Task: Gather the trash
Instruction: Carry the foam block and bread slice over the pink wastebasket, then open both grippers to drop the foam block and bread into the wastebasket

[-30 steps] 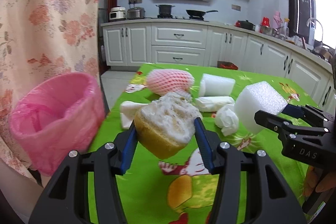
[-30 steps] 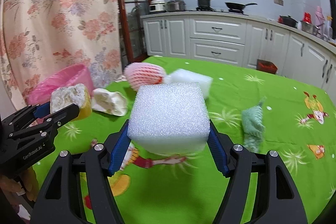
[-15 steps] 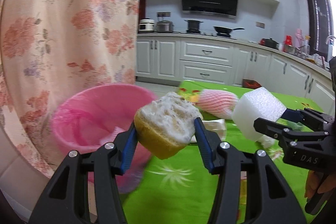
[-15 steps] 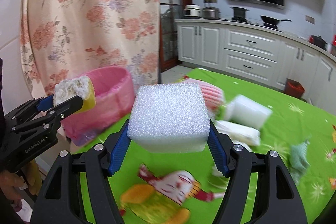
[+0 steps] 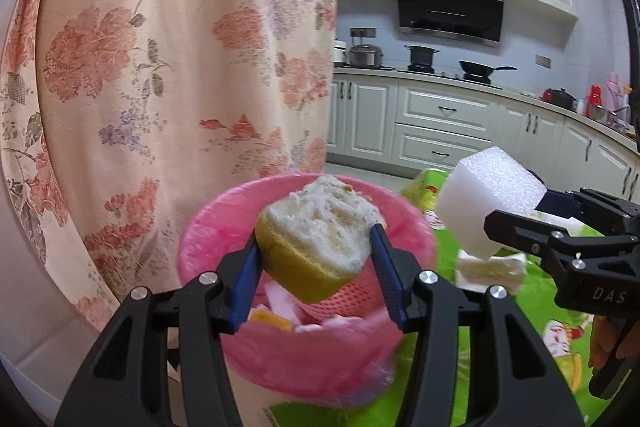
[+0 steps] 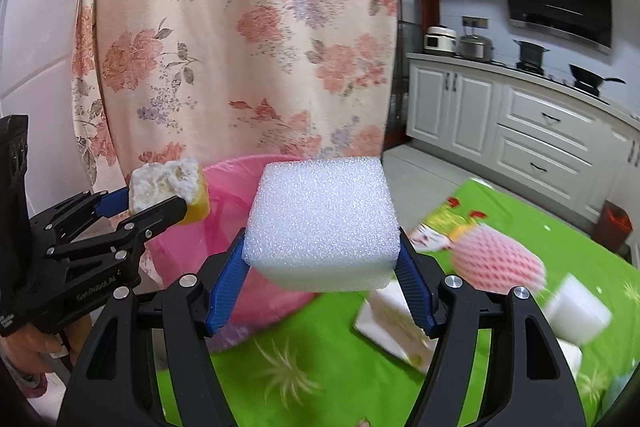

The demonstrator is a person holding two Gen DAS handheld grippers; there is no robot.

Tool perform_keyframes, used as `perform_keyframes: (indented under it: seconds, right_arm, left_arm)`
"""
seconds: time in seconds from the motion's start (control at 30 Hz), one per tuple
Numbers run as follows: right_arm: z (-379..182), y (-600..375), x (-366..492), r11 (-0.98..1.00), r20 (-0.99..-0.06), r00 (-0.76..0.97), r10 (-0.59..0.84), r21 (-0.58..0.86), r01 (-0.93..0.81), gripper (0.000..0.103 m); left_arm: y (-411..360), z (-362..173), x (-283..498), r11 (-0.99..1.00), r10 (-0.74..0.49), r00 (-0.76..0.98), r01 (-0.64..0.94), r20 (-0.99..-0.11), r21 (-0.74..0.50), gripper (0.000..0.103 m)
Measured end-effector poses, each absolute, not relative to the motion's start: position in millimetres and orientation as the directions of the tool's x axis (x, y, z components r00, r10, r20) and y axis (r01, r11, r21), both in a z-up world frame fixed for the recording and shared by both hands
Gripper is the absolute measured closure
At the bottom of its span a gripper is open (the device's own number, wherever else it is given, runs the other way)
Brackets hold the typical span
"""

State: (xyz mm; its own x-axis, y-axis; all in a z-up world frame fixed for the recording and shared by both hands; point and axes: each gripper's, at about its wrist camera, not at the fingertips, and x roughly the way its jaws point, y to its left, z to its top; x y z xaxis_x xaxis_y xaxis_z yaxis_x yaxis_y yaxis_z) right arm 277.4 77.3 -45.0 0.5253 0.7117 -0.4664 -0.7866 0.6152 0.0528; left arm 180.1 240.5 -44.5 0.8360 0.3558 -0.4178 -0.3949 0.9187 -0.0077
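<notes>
left tongs [image 5: 316,255]: clamped on fruit peel [image 5: 320,231], pith side up; held over the pink bin [image 5: 208,227] so it drops straight in
right tongs [image 6: 320,267]: squeezing foam block [image 6: 320,219] by its flat sides; just beside the bin, likely queued second
bin: off the bench [image 6: 320,367] corner, by the curtain [image 5: 160,47]; some scraps inside
bench: pink foam net [image 6: 496,259] and white pieces left near that corner

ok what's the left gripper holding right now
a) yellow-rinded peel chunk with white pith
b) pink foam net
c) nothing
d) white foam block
a: the left gripper is shut on the peel chunk in front of the pink bin; the right gripper holds the foam block.
</notes>
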Motion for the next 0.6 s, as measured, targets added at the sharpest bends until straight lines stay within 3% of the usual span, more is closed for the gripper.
perform_keyframes:
  seconds: [0.4, 0.6]
  right_arm:
    - [-59.3, 139.6, 313.5, 0.544, -0.495, 0.430, 0.755, 0.107, -0.832, 0.037]
    - [-65.6, 158.9, 324.1, 0.503, -0.501, 0.380, 0.778, 0.133, -0.854, 0.035]
  left_arm:
    - [299.3, -60.9, 207.1, 0.889, 0.384, 0.796, -0.456, -0.467, -0.047, 0.050]
    - [323.5, -72.9, 208.0, 0.870, 0.385, 0.775, -0.487, -0.500, -0.085, 0.043]
